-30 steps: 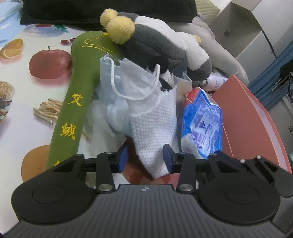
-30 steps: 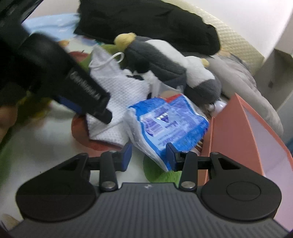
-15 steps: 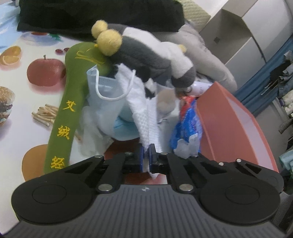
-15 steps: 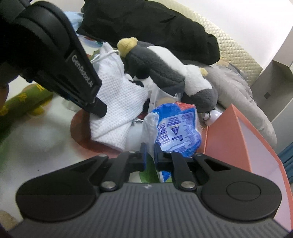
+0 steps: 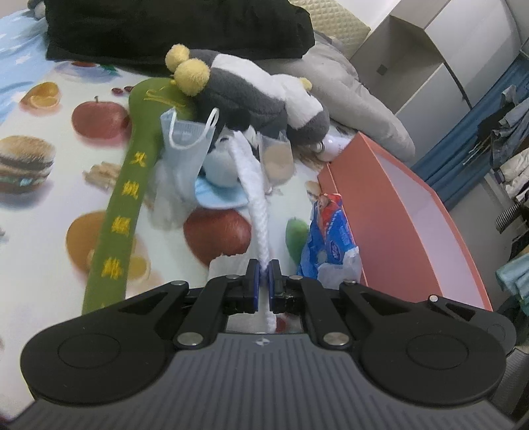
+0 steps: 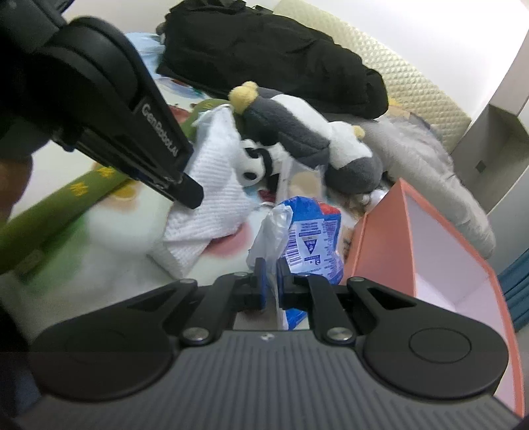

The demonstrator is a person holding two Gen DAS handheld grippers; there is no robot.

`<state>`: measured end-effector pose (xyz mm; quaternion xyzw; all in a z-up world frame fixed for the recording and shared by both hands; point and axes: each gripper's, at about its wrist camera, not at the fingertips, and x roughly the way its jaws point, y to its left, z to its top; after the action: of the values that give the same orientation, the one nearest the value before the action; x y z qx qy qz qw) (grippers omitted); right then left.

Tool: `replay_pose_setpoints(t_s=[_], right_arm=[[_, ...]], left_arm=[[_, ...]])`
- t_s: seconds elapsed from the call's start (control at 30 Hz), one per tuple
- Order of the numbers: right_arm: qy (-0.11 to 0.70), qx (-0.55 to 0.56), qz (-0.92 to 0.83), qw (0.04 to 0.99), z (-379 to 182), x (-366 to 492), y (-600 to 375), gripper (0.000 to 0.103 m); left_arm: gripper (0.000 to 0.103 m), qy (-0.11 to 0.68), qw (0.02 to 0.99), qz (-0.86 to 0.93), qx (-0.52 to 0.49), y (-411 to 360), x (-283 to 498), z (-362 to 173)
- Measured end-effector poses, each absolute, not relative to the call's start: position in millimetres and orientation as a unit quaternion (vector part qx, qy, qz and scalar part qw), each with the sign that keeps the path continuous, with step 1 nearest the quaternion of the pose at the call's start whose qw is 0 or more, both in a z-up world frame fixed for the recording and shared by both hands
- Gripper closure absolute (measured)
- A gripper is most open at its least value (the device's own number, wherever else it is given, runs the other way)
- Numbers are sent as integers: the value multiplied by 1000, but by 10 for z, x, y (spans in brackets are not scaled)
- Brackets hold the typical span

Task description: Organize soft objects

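Note:
My left gripper [image 5: 263, 276] is shut on the near edge of a white knitted cloth [image 5: 254, 185], which is drawn into a taut strip back to the pile. The right wrist view has this gripper [image 6: 190, 193] at upper left, with the cloth [image 6: 215, 185] hanging from it. My right gripper [image 6: 271, 279] is shut on the clear plastic edge of a blue-and-white tissue pack [image 6: 310, 238], lifted beside the orange box [image 6: 413, 238]. The pile holds a grey-and-white plush [image 5: 251, 89] with yellow feet, a small panda plush [image 6: 254, 162], a blue face mask [image 5: 185, 145] and a long green pillow [image 5: 132, 185].
The orange box [image 5: 396, 211] stands open at the right with a pale inside. A black garment [image 5: 165, 29] and a grey cushion [image 5: 347, 96] lie behind the pile. A fruit-print sheet [image 5: 39, 205] covers the surface. Cabinets and hanging clothes are at far right.
Both grippers went from open to shut, the left on the white cloth, the right on the tissue pack. Both then rose and drew back, stretching the cloth and lifting the pack.

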<state>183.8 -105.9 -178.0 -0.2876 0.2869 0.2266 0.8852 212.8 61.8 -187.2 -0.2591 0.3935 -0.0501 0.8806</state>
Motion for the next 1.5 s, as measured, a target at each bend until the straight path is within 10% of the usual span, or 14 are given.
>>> replay_pose_setpoints(t_s=[0.77, 0.97, 1.5], right_arm=[[333, -264, 303, 853, -1678, 1097, -1264, 91], [338, -178, 314, 869, -1539, 1104, -1440, 39], [362, 51, 205, 908, -1613, 1441, -1758, 39]], left_arm=[[95, 444, 858, 11, -258, 746, 1217, -1992], [49, 438, 863, 25, -250, 752, 1155, -1905], [49, 436, 875, 38, -209, 751, 1186, -1910]])
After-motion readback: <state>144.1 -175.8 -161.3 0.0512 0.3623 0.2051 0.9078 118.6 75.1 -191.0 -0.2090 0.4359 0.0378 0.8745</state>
